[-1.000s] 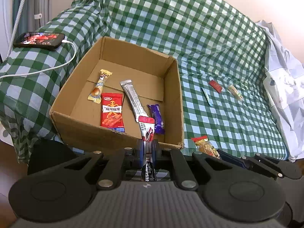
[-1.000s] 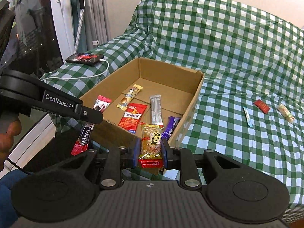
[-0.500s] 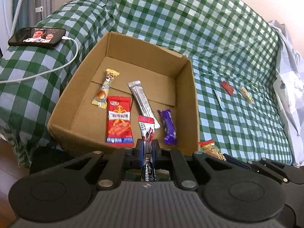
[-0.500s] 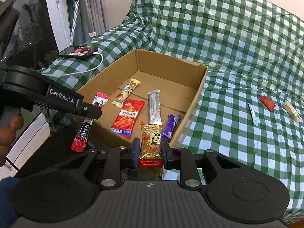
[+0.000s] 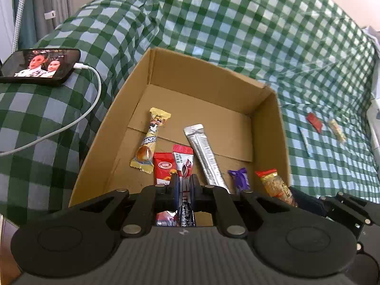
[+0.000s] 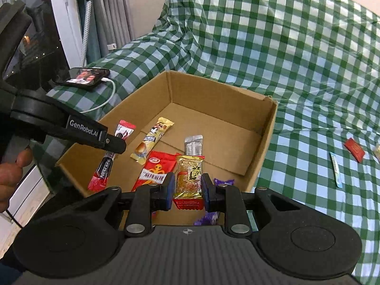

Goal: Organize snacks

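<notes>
Left gripper: fingers closed on a red-and-black Nescafe coffee stick sachet; held over the near edge of the open brown cardboard box
Right gripper: fingers clamped on a clear-and-red packet of golden-brown snack; also above the box's near edge
Inside box: yellow long candy wrapper; red flat snack packet; silver stick sachet; purple wrapped bar
Outside box: small red packet, thin white-blue stick on the green-checked cover
Far left: black phone with white cable plugged in; screen lit
</notes>
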